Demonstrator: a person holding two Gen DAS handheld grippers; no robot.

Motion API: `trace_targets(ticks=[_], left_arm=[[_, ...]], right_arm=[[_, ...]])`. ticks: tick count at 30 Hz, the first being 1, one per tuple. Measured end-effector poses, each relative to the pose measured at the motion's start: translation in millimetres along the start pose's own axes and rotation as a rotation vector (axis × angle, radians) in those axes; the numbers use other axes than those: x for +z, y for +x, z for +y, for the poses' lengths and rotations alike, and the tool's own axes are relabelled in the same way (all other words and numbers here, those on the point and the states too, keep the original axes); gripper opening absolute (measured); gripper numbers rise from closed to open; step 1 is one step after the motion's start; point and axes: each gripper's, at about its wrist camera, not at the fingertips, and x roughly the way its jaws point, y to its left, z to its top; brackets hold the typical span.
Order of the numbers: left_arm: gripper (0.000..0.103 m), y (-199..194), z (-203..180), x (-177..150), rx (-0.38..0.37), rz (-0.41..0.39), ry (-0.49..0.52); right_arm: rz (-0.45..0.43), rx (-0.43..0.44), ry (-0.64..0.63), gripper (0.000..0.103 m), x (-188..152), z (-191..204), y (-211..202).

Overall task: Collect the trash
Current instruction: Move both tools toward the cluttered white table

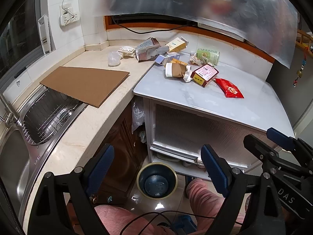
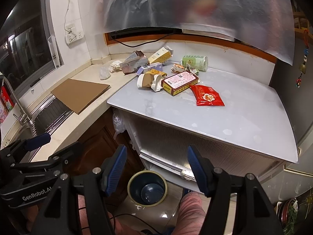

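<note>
Left gripper (image 1: 157,168) and right gripper (image 2: 156,170) hang over the floor above an empty dark bin (image 1: 157,180), both jaws spread wide, nothing in them. Farther off, trash sits on the white cabinet top (image 2: 234,121): red packet (image 2: 208,96), red-yellow box (image 2: 179,81), crumpled cartons (image 2: 148,61), green can (image 2: 194,62).

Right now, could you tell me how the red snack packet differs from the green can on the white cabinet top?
The red snack packet is flat and glossy red, while the green can is a pale green cylinder tipped on its side. The packet lies alone, nearest the front edge; the can rests at the back by the wall, beside crumpled wrappers. Both sit untouched on the white cabinet top.
</note>
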Motion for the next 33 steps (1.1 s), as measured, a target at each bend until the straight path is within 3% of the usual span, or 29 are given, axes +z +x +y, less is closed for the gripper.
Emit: trace_targets(ticks=[17,25,33], left_arm=[[0.089,0.6,-0.9,-1.6,-0.012,-0.001,-0.005],[0.089,0.8,-3.3,3.1,0.018,-0.003,-0.011],[0.089,-13.4,14.7,15.9,0.035,-0.072,-0.072]], right_arm=[[0.013,-0.002,-0.013,0.065,-2.4,4.4,5.2],[0.001,0.005,-0.036,0.065,1.5,4.9,5.0],[-0.026,0.015,-0.056,0.065,15.2,9.0,1.5]])
